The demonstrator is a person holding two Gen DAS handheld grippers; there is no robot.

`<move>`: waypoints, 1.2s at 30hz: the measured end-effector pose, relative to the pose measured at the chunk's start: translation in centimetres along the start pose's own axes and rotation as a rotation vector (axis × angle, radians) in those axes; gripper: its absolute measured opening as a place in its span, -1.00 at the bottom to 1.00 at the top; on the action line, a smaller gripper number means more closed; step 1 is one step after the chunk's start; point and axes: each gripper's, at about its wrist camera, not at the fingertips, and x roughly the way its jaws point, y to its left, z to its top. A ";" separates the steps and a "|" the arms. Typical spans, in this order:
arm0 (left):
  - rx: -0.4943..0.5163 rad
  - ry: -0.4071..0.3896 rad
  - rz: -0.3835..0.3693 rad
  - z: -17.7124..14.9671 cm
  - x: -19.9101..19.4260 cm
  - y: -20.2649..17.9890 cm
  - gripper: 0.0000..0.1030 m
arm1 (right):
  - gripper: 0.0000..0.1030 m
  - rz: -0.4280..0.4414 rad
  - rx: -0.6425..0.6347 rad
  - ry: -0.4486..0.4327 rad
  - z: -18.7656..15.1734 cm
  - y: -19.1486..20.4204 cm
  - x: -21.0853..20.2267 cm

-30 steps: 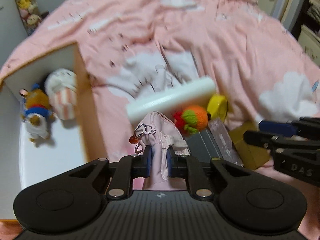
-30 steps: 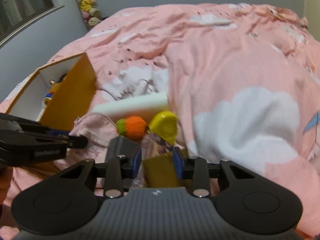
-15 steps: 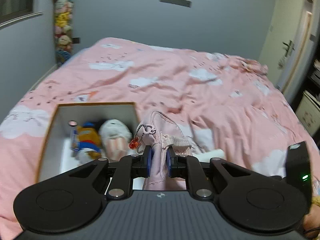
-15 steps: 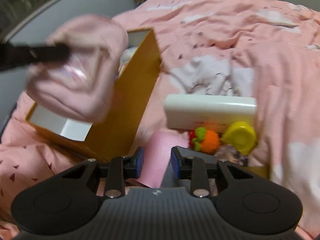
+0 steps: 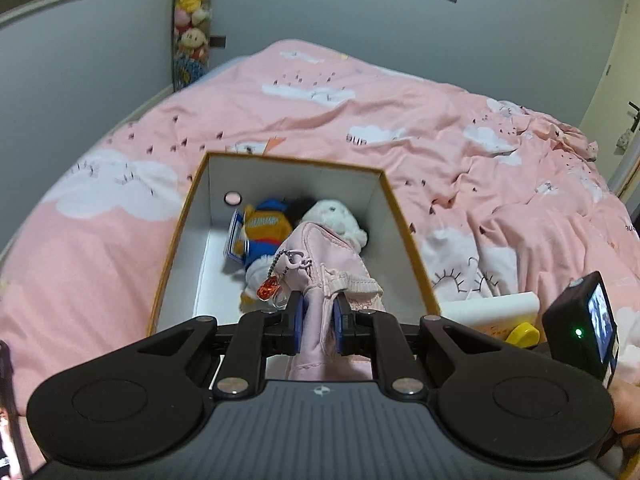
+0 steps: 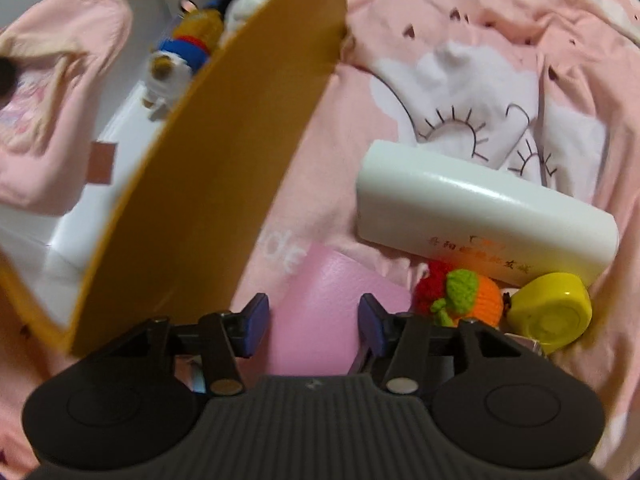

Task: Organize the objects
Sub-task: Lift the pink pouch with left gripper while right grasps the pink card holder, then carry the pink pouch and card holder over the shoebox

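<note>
My left gripper point(image 5: 317, 326) is shut on a pink fabric pouch point(image 5: 320, 264) with a bead chain and an orange charm, held over the open yellow-edged box point(image 5: 404, 216). The same pouch point(image 6: 60, 92) hangs at the left of the right wrist view, above the box point(image 6: 224, 176). Inside the box lie a plush bear in blue and orange point(image 5: 262, 228) and a white plush point(image 5: 336, 216). My right gripper point(image 6: 314, 324) points down over a pink card-like object point(image 6: 320, 304) on the bed; its jaws are opening, the pads clear of the card.
Beside the box on the pink bedspread point(image 5: 500, 184) lie a long white box point(image 6: 480, 216), a knitted orange-and-green toy point(image 6: 468, 296) and a yellow lid point(image 6: 552, 312). A column of plush toys point(image 5: 192, 12) hangs by the far wall. A door point(image 5: 616, 92) is at the right.
The left gripper has lifted the pink pouch off the pile and carried it over the box. The right gripper has swung left and down toward the pink card, and its jaws have widened.
</note>
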 end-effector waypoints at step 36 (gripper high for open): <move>0.008 0.125 -0.041 -2.1 2.2 -0.9 -0.66 | -0.35 -0.053 -0.089 -0.008 -0.6 -0.5 -0.4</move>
